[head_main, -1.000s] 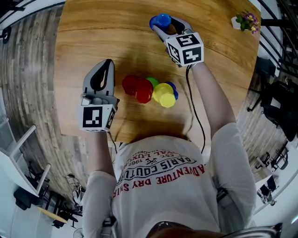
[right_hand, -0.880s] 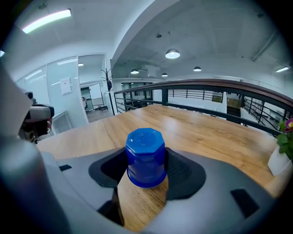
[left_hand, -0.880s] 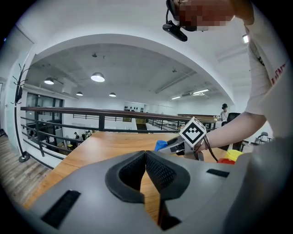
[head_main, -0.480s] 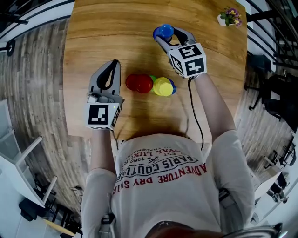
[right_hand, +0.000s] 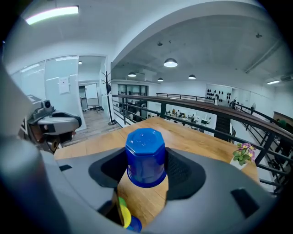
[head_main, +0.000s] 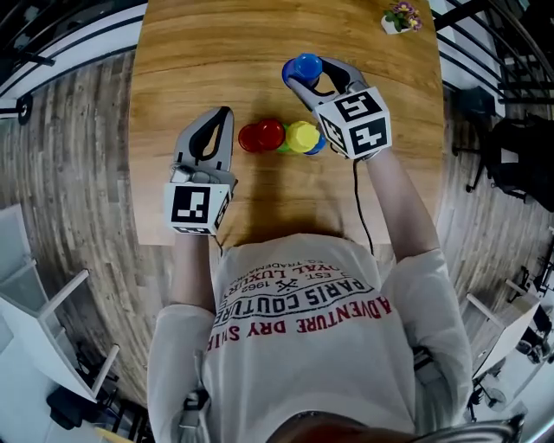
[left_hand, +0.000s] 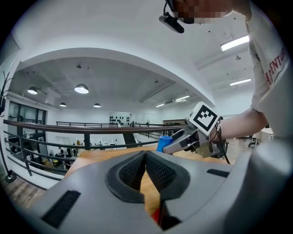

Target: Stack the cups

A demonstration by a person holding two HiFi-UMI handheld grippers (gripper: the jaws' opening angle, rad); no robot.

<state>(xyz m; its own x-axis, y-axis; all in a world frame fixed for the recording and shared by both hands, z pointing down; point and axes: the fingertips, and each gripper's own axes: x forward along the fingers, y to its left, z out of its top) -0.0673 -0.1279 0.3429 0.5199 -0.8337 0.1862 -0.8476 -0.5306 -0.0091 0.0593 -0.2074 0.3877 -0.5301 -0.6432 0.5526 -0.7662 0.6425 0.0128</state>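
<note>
The left gripper hovers above the near left part of the table; its fingers are together at the tips with nothing between them. Just to its right, near the middle of the table, the loose cups sit in a tight row: two red cups, a green cup largely hidden behind them, a yellow cup, and a second blue cup showing only an edge beside the yellow one. From above it cannot be told whether these cups stand mouth up or mouth down, or whether any are already nested. The right gripper is above and just beyond the row, its fingers clamped on the sides of a blue cup that is held clear of the table with its closed base upward. A flower pot stands at the far right corner, well apart from the work. The step in hand appears to be carrying the blue cup to the stack. To do it well, centre the cup's mouth over the chosen cup, keep the cup upright without tilt, lower it straight down, and release only once it is seated. The free left gripper can steady the row if it shifts.
</note>
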